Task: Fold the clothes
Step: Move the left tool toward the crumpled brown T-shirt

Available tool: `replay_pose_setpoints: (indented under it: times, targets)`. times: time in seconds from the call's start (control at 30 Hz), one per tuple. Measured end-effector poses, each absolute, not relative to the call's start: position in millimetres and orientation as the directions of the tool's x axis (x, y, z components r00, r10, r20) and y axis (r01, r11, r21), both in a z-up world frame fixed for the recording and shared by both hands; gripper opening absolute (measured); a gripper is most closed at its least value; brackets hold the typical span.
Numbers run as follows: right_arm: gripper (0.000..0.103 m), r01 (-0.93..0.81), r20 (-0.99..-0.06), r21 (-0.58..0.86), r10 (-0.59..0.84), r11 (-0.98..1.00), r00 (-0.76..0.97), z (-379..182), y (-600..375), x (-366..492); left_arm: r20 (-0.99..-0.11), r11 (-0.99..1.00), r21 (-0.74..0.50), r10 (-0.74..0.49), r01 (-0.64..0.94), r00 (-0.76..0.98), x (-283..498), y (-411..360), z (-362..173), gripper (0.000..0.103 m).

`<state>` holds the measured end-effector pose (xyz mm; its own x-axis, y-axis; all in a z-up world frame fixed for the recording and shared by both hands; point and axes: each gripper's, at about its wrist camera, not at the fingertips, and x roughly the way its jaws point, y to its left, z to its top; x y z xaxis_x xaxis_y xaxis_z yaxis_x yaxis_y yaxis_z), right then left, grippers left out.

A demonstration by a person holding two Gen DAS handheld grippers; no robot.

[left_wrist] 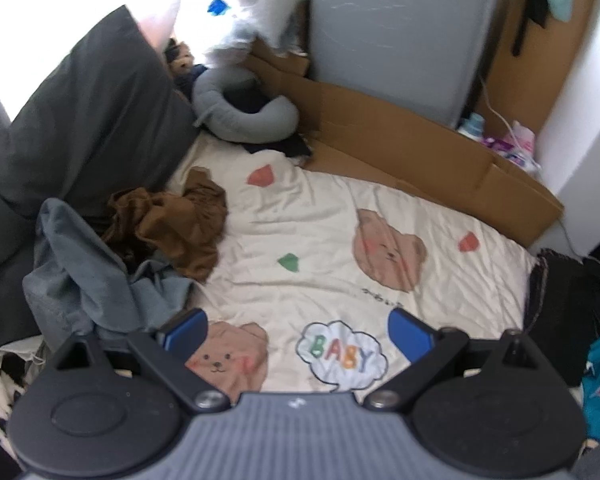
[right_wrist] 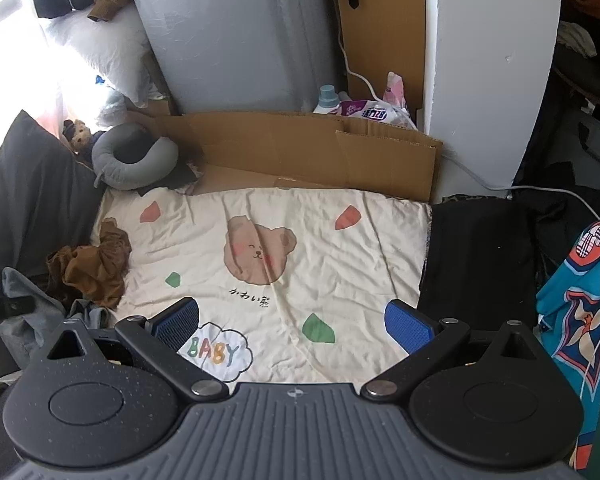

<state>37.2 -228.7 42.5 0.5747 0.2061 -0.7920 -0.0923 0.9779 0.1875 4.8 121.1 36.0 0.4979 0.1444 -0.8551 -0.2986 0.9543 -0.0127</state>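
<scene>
A: How do the two grippers stand?

B: The left gripper (left_wrist: 296,330) hangs above the cream bedsheet (left_wrist: 324,216) with its blue pads (left_wrist: 186,330) spread wide and nothing between them. The right gripper (right_wrist: 296,326) is the same: fingers far apart, empty, over the sheet's printed "BABY" cloud (right_wrist: 218,350).

A: And the clothes?

B: A crumpled brown garment (left_wrist: 172,226) lies at the left edge of the sheet, unfolded. Just beside it, nearer the camera, sits a rumpled grey-blue garment (left_wrist: 80,276), and the two overlap where they meet. Both show in the right wrist view too, the brown one (right_wrist: 92,270) well left of the gripper. Neither gripper touches either piece.

A: What else lies around?

B: A dark grey pillow (left_wrist: 84,120) leans behind the heap. A grey neck pillow (left_wrist: 240,114) lies at the far corner, next to flattened cardboard (left_wrist: 400,148) that runs along the far side of the sheet. A black cloth (right_wrist: 476,256) lies flat at the sheet's right edge, and a teal patterned fabric (right_wrist: 572,312) shows further right.
</scene>
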Motion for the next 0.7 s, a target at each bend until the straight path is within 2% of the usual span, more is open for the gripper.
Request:
replay_pose_setpoints:
  times: [0.7]
  targets:
    - [0.102,-0.045,-0.738,0.179,0.164,0.983,0.654,46,-220,82,-0.835,0.915,-0.022,0.206,-0.404,0.511,30,231,10,0.096]
